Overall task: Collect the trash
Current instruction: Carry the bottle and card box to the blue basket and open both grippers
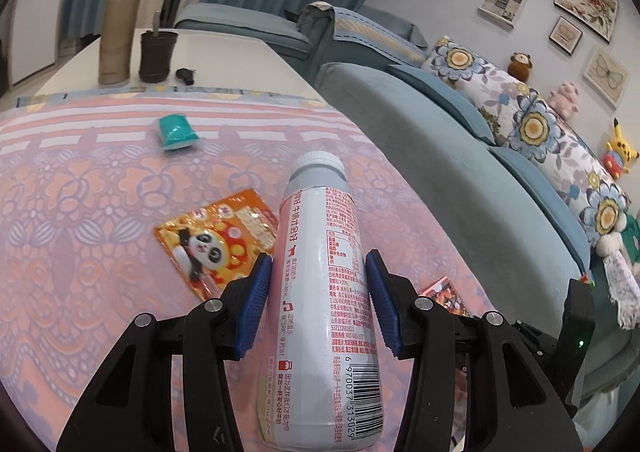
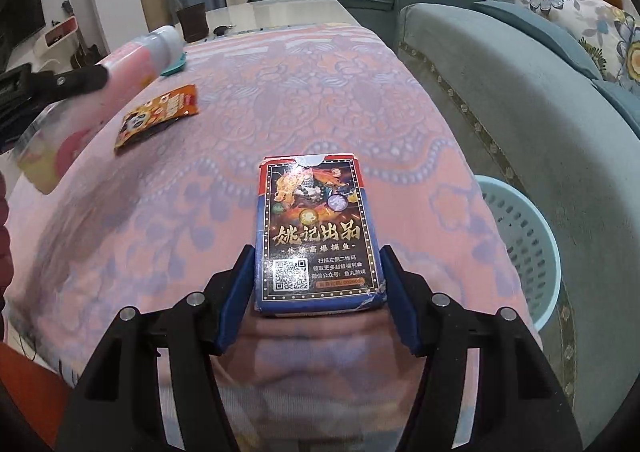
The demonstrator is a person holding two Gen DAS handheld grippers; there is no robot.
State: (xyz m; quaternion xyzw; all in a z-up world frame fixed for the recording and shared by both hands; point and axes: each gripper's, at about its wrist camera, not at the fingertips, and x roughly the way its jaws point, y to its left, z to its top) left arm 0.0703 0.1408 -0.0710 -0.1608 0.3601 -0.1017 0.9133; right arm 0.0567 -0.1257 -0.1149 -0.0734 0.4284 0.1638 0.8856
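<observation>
My left gripper (image 1: 318, 258) is shut on a white and pink plastic bottle (image 1: 320, 292), cap pointing away, held above the pink patterned tablecloth (image 1: 80, 212). The right wrist view shows the same bottle (image 2: 120, 68) at the upper left. In that view my right gripper (image 2: 317, 252) is shut on a dark card box (image 2: 316, 228) with a QR code, both blue pads pressed to its sides. An orange panda wrapper (image 1: 218, 240) lies flat on the cloth. Farther back sits a teal packet (image 1: 176, 132).
A light blue perforated basket (image 2: 524, 248) stands on the floor between the table's right edge and the grey-blue sofa (image 2: 520, 92). At the table's far end stand a tan thermos (image 1: 118, 36), a dark cup (image 1: 157, 56) and a black key fob (image 1: 186, 76).
</observation>
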